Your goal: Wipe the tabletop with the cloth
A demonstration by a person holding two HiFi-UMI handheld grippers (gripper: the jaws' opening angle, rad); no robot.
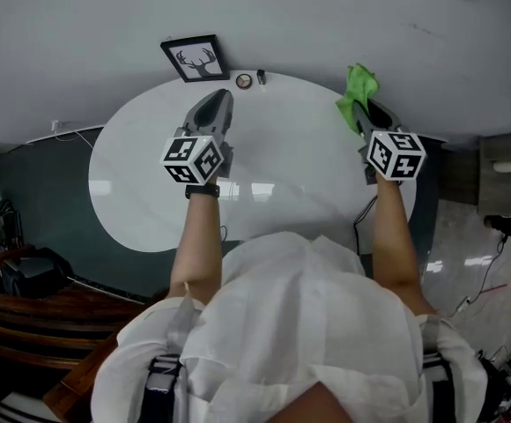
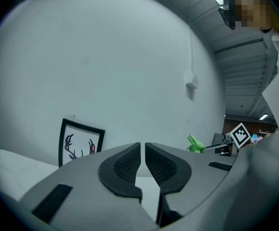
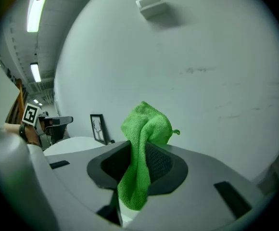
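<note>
A green cloth (image 1: 358, 94) is pinched in my right gripper (image 1: 367, 113), held in the air over the right rim of the white oval tabletop (image 1: 141, 192). In the right gripper view the cloth (image 3: 142, 158) sticks up from between the jaws and hangs down in front of them. My left gripper (image 1: 216, 106) hovers over the middle of the table, pointing at the back wall. Its jaws are closed together with nothing between them (image 2: 143, 159). From the left gripper view, the cloth (image 2: 194, 144) shows small at the right.
A framed deer-antler picture (image 1: 195, 58) leans on the wall at the table's back edge. Beside it lie a small round object (image 1: 243, 81) and a small dark item (image 1: 261, 77). Cables (image 1: 70, 134) run off the table's left side. Dark wooden furniture (image 1: 26, 302) stands low left.
</note>
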